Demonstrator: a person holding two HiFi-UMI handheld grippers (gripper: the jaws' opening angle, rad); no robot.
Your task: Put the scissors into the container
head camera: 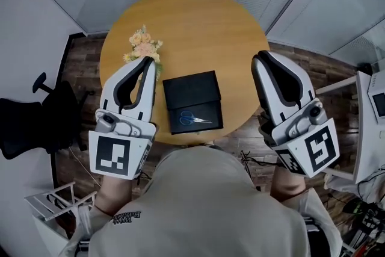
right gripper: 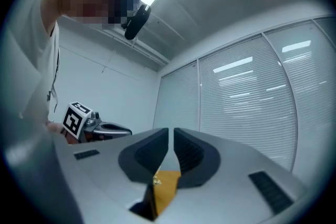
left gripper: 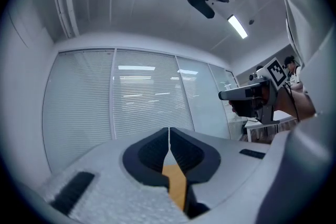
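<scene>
The blue-handled scissors (head camera: 194, 119) are lying inside the black container (head camera: 191, 88), blades pointing toward 3 o'clock; the container is sitting on the round wooden table (head camera: 198, 27) near its 6 o'clock edge; a small bunch of flowers (head camera: 143, 45) is lying at the container's 10 o'clock. The left tool (head camera: 147, 60) is hovering at the container's 9 o'clock, clenched on nothing; the right tool (head camera: 260, 58) is hovering at its 3 o'clock, jaws drawn almost together with only a thin slit, gripping nothing.
</scene>
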